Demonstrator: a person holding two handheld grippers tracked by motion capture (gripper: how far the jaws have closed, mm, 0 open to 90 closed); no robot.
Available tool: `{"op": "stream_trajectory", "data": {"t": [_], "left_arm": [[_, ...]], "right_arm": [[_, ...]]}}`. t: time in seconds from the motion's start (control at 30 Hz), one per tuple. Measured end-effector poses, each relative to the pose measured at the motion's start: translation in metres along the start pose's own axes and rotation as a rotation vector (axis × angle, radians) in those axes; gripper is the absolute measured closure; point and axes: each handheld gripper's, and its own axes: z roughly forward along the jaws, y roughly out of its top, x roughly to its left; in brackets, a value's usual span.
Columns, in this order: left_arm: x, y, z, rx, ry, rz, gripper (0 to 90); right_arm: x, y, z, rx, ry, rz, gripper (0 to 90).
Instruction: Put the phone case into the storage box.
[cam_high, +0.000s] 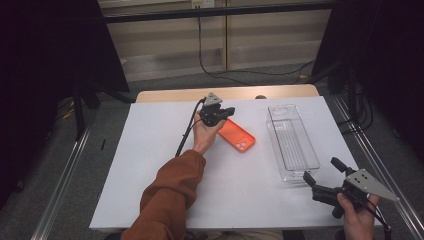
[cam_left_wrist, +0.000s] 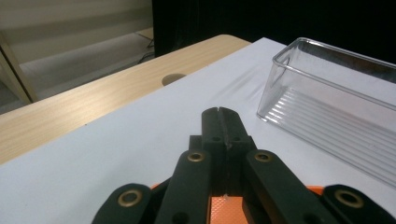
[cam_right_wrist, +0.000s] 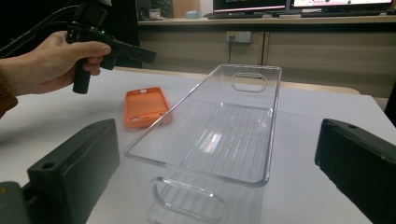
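An orange phone case (cam_high: 239, 136) lies flat on the white sheet, left of a clear plastic bin (cam_high: 291, 142) that stands empty. My left gripper (cam_high: 229, 111) hovers just over the case's far end, jaws shut with nothing between them. In the left gripper view the shut jaws' tip (cam_left_wrist: 219, 113) points past the case (cam_left_wrist: 227, 210) toward the bin (cam_left_wrist: 336, 107). My right gripper (cam_high: 321, 169) is open at the bin's near end. In the right gripper view its fingers (cam_right_wrist: 74, 163) stand wide apart before the bin (cam_right_wrist: 219, 135). The case (cam_right_wrist: 144, 107) and the left gripper (cam_right_wrist: 150, 55) lie beyond.
The white sheet (cam_high: 165, 165) covers most of a wooden table, whose bare far edge (cam_high: 170, 94) has a round hole (cam_high: 260, 96). Cables trail from both grippers. Metal rails run along the floor at both sides. A person's sleeve (cam_high: 172, 195) crosses the sheet's front left.
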Motion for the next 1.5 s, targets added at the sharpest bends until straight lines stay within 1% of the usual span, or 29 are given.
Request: {"op": "stream_trajectory", "data": {"t": [0.07,0.2,0.23,0.27,0.3,0.37,0.4,0.43,0.5,0.53,0.57,0.63,0.83,0.87,0.9,0.97,1.03,1.07,1.2,1.3,1.37,1.43,1.5], "left_arm": [[0.001,0.000,0.002,0.028,0.002,0.011,90.0],[0.004,-0.002,0.008,0.081,0.001,0.011,90.0],[0.004,-0.003,0.010,0.092,0.007,0.007,90.0],[0.005,-0.003,0.012,0.098,0.009,0.019,90.0],[0.005,-0.004,0.014,0.100,0.004,0.010,90.0],[0.006,-0.004,0.018,0.131,0.011,0.023,90.0],[0.006,-0.004,0.018,0.131,0.011,0.023,90.0],[0.006,-0.003,0.019,0.148,0.013,0.030,90.0],[0.007,-0.003,0.022,0.165,0.012,0.033,90.0],[0.007,-0.004,0.024,0.164,0.010,0.027,90.0],[0.007,-0.004,0.026,0.175,0.011,0.036,90.0],[0.006,-0.004,0.029,0.187,0.009,0.041,90.0],[0.009,-0.009,0.036,0.201,0.017,0.033,90.0],[0.010,-0.010,0.036,0.208,0.016,0.041,90.0],[0.011,-0.011,0.038,0.211,0.024,0.040,90.0],[0.012,-0.013,0.040,0.213,0.027,0.030,90.0],[0.013,-0.014,0.042,0.220,0.025,0.029,90.0],[0.013,-0.014,0.042,0.225,0.027,0.038,90.0],[0.014,-0.015,0.044,0.233,0.036,0.037,90.0],[0.014,-0.017,0.046,0.242,0.030,0.043,90.0],[0.013,-0.018,0.048,0.245,0.032,0.034,90.0],[0.012,-0.018,0.048,0.246,0.033,0.039,90.0],[0.013,-0.018,0.046,0.259,0.031,0.047,90.0]], "right_arm": [[0.000,0.000,0.000,0.002,0.003,0.000,0.0],[0.000,0.000,0.000,0.002,0.003,0.001,0.0],[0.000,0.000,0.000,0.002,-0.001,-0.001,0.0],[0.000,0.000,0.000,0.000,0.001,0.000,0.0],[0.000,0.000,0.000,0.002,0.002,0.002,0.0],[0.000,0.000,0.000,0.002,0.001,0.003,0.0],[0.000,0.000,0.000,0.002,0.001,0.003,0.0],[0.000,0.000,0.000,0.002,0.000,0.003,0.0],[0.000,0.000,0.000,0.004,0.001,0.004,0.0],[0.000,0.000,0.000,0.003,0.003,0.003,0.0],[0.000,0.000,0.000,0.003,0.004,0.004,0.0],[0.000,0.000,0.000,0.005,0.002,0.006,0.0],[0.000,0.000,0.000,0.003,0.001,0.008,0.0],[0.000,0.000,0.000,0.003,0.001,0.009,0.0],[0.000,0.000,0.000,0.003,0.001,0.010,0.0],[0.000,0.000,0.000,0.005,0.001,0.010,0.0],[0.000,0.000,0.000,0.003,0.002,0.010,0.0],[0.000,0.000,0.000,0.001,0.003,0.010,0.0],[-0.001,0.000,0.000,0.005,0.004,0.011,0.0],[-0.001,0.000,-0.001,0.003,0.004,0.009,0.0],[-0.001,0.000,-0.001,0.003,0.004,0.009,0.0],[-0.001,0.000,-0.001,0.003,0.003,0.009,0.0],[-0.001,0.000,-0.001,0.003,0.004,0.009,0.0]]}}
